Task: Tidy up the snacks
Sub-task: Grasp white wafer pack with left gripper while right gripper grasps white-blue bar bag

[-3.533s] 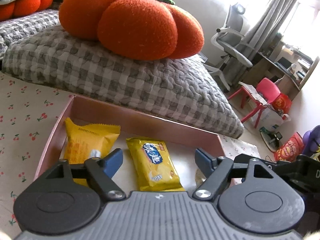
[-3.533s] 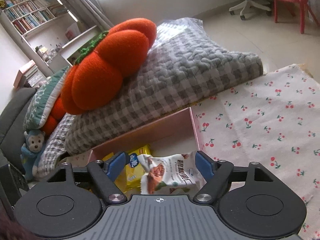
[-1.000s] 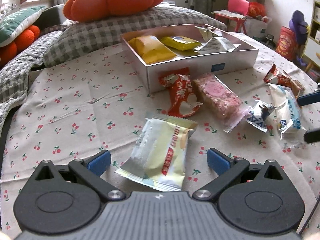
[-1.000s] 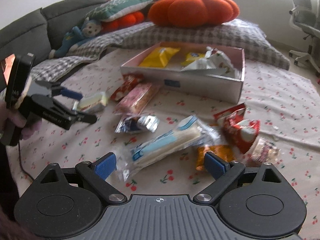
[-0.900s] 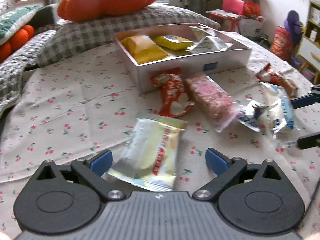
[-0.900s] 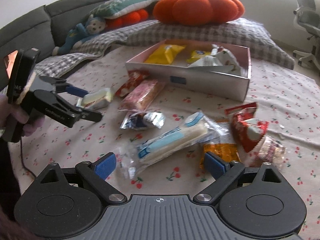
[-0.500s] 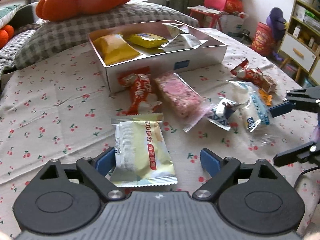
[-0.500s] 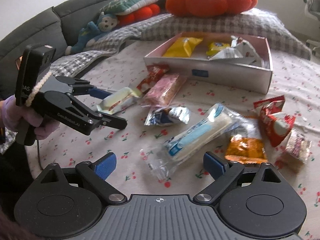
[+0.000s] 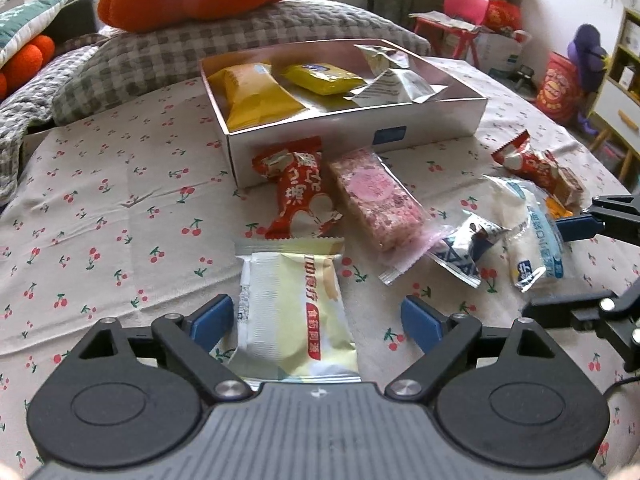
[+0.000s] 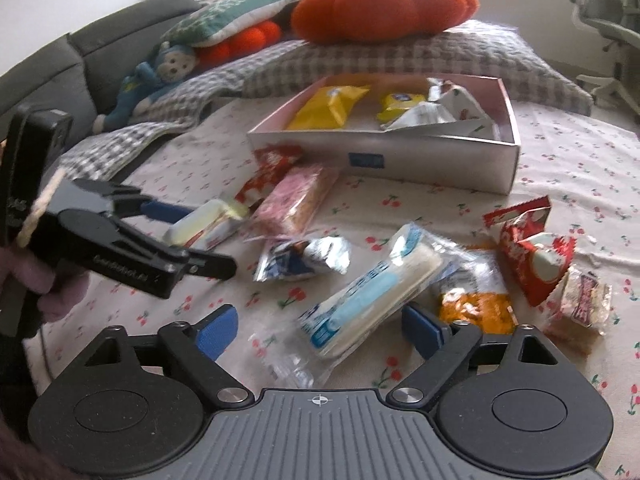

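We note both hand-held grippers now down from the white cardboard box (image 9: 352, 128): left hand-held gripper (image 9: 316, 318) narrowing, unpinched, around the cream-yellow foil packet (image 9: 294, 312); right hand-held gripper (image 10: 318, 328) likewise around the clear-and-blue wrapped bar (image 10: 372, 292). Next pickups beginning.

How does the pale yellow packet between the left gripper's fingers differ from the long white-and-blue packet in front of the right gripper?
The pale yellow packet is opaque, broad and flat with red print; the white-and-blue packet is clear film over a long, narrow white bar. The yellow one lies straight along the left gripper; the white-and-blue one lies diagonally across the right gripper. Both rest on the cherry-print cloth, outside the box, ungripped.
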`<state>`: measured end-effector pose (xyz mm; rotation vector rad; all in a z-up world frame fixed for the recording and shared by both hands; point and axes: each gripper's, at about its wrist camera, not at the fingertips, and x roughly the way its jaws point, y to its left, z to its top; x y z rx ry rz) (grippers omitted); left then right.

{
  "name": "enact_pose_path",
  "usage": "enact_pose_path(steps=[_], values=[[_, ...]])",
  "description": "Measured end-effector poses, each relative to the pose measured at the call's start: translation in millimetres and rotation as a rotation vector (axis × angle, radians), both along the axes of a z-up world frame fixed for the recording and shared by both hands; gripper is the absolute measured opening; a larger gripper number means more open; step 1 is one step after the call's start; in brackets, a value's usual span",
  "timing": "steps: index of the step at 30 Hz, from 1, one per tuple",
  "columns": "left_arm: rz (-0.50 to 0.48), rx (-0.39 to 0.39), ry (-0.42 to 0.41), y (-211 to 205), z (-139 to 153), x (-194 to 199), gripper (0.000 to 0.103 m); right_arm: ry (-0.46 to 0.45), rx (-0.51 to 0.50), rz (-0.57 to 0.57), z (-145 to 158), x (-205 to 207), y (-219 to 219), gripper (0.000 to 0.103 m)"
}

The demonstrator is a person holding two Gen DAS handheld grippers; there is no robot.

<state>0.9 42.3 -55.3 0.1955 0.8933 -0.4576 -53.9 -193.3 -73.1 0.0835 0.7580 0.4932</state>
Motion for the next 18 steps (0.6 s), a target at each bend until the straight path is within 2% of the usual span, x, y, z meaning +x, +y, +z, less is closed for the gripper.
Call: enact_pose_path(steps=[6, 10, 12, 18], values=[[0.03, 0.014, -0.007, 5, 3, 0, 0.072, -0.01, -0.028, -0.051, 0, 6, -3, 0.066], [0.04, 0.019, 0.001, 7, 7, 1, 0.057, -0.02, -0.057, -0.064, 1, 7, -3, 0.047], [0.045, 0.023, 0.006, 7, 8, 1, 0.051, -0.015, -0.053, -0.064, 2, 9, -4, 0.033], [0.066, 0.032, 0.023, 5, 10, 2, 0.047, 0.011, -0.03, -0.064, 4, 14, -7, 0.026]])
